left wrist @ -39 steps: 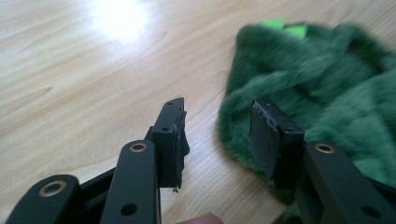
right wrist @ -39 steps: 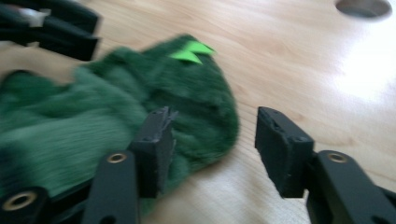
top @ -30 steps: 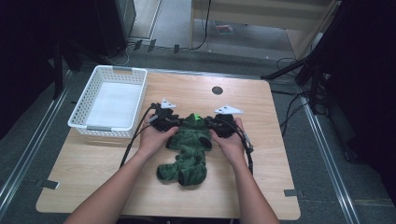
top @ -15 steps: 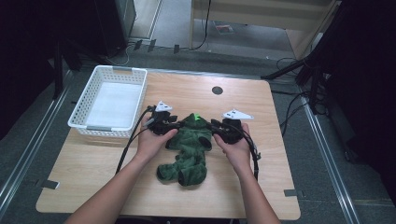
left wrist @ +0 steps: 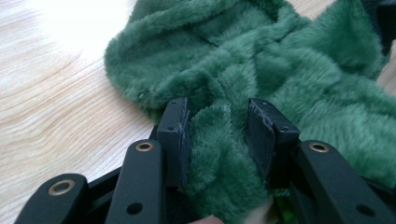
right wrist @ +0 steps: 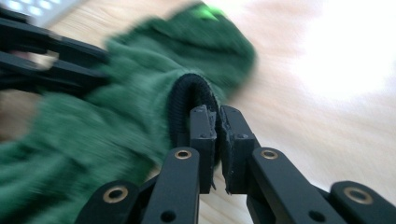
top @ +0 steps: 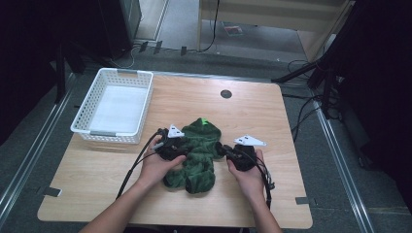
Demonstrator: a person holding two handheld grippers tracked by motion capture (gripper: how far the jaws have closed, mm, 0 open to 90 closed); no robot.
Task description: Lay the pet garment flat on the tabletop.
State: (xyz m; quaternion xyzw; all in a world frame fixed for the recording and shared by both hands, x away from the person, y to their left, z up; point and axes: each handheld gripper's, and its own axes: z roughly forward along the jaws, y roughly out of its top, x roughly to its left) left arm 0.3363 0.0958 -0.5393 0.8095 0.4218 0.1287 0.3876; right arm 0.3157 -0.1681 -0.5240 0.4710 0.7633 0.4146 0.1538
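Observation:
A green fleece garment (top: 198, 154) lies crumpled at the middle of the wooden table (top: 272, 116), with a bright green tag at its far end. At the garment's left edge, my left gripper (top: 179, 148) has its jaws around a thick fold of fleece (left wrist: 212, 140) that fills the gap between them. At the right edge, my right gripper (top: 224, 150) has its jaws almost together on the garment's black ribbed cuff (right wrist: 184, 93). The right gripper view is blurred. The left gripper's black jaws appear there at the upper left (right wrist: 51, 60).
A white slatted basket (top: 81, 125) holding a flat white sheet stands at the table's far left. A round black grommet (top: 226, 93) sits near the far edge. Cables trail from both grippers toward the person. Bare wood surrounds the garment.
Both hands have slid toward the person along the garment's sides, from near its top to its middle. The garment stays roughly in place.

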